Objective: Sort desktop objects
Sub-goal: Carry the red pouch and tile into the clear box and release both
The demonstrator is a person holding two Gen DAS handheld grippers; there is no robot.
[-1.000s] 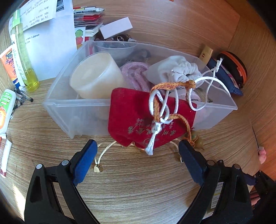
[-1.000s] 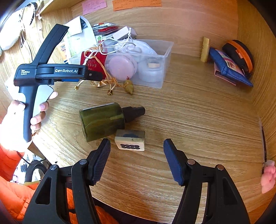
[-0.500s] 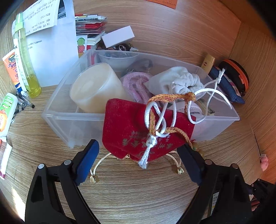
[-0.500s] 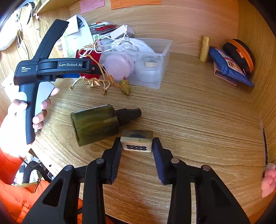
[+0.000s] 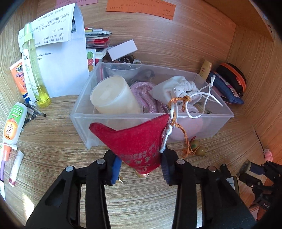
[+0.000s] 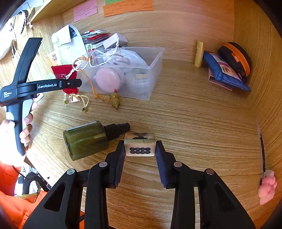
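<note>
Left gripper (image 5: 140, 169) pinching red pouch (image 5: 137, 139); only right view shows right gripper (image 6: 140, 155) fingers clamping mahjong tile (image 6: 140, 145).

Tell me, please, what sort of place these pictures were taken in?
Most likely a home or dorm study desk: a wood-grain desktop walled in by matching panels, sticky notes stuck above it, and everyday clutter such as a sunscreen tube and a clear storage bin.
</note>
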